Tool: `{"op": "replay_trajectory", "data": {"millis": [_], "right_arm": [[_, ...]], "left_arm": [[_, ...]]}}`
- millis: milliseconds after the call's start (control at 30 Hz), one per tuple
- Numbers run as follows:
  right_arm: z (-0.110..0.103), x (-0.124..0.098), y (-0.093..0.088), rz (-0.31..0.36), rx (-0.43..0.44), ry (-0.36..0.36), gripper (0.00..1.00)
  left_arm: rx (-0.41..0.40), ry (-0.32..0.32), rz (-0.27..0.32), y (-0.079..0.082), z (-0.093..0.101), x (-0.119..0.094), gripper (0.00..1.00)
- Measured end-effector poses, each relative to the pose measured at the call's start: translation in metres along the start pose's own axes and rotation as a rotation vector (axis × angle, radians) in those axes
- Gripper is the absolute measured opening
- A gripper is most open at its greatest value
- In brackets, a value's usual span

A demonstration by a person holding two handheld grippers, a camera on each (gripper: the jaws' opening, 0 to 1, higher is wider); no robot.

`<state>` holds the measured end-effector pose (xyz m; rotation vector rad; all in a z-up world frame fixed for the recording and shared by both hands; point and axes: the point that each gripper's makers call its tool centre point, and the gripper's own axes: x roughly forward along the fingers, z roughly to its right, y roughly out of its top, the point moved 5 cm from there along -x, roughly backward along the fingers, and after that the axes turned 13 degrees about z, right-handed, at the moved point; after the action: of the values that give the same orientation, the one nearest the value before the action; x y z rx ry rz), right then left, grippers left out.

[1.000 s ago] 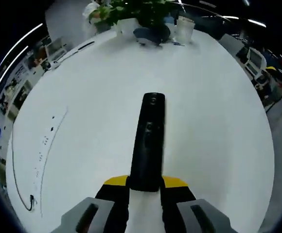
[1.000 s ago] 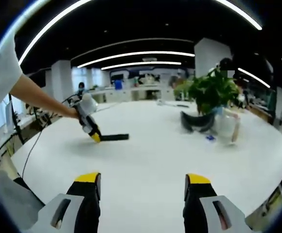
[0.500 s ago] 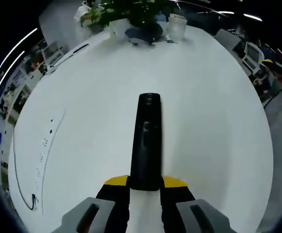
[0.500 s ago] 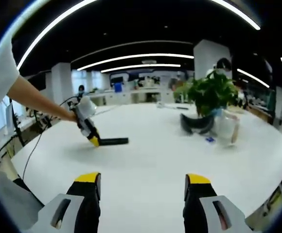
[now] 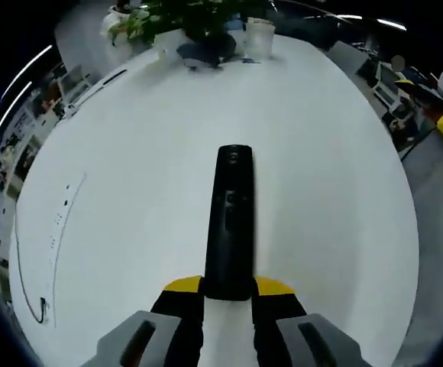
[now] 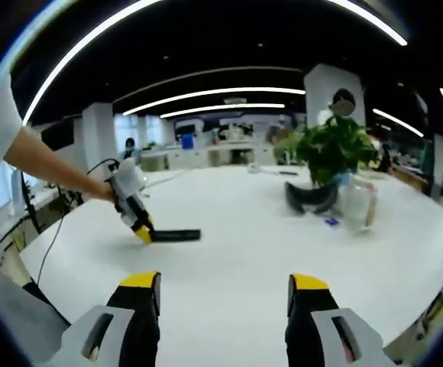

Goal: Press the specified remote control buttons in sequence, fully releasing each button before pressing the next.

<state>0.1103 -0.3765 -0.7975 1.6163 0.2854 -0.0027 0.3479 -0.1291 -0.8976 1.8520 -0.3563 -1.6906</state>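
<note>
Since a second ago little shifted: in the right gripper view my left gripper (image 6: 141, 232) and the remote control (image 6: 174, 235) sat a touch further left and lower in frame, and the plant (image 5: 177, 14) drifted leftward along the top of the left gripper view. Likely my hands turned, not the things.

Left gripper (image 5: 227, 294): jaws closed on the near end of the remote, yellow tips at either side of it. The remote ran straight out along the jaws, button face up, its far end over the white counter (image 5: 130, 153). From the right gripper view it looked to lie flat on or just above the counter; I could not tell which.

Right gripper (image 6: 223, 287): jaws apart, nothing between them, hovering well short of the remote, which lay ahead and to the left.

Step in hand, as I judged it: steadying the remote while the right gripper comes across to press.

Notes for doing it well:
- Keep the left grip firm and the remote level, so a press cannot tip it.
- Approach with one right jaw tip, from above, square to the button face.
- Buttons were too small to tell apart from here; get closer before committing.
- Lift fully clear after each press.
- Keep the remote in frame for both cameras.

Plant (image 6: 331, 151) and a clear jug (image 6: 357, 203) stood well apart, at the far side of the counter.
</note>
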Motion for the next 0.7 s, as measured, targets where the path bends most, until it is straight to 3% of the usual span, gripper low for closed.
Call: {"op": "replay_trajectory", "data": {"millis": [267,467,633,700], "right_arm": [[-0.001,-0.003,0.004,0.019,0.033,0.016,0.45],[-0.003,-0.005,0.003,0.008,0.058,0.036,0.25],[-0.006,-0.007,0.004,0.004,0.074,0.052,0.02],[-0.006,-0.008,0.003,-0.004,0.068,0.053,0.00]], "left_arm": [[0.017,-0.018,-0.007,-0.001,0.022,-0.003,0.22],[0.025,-0.031,-0.015,-0.004,0.039,-0.005,0.22],[0.038,-0.043,-0.031,-0.008,0.052,-0.005,0.22],[0.043,-0.049,-0.035,-0.008,0.056,-0.006,0.22]]}}
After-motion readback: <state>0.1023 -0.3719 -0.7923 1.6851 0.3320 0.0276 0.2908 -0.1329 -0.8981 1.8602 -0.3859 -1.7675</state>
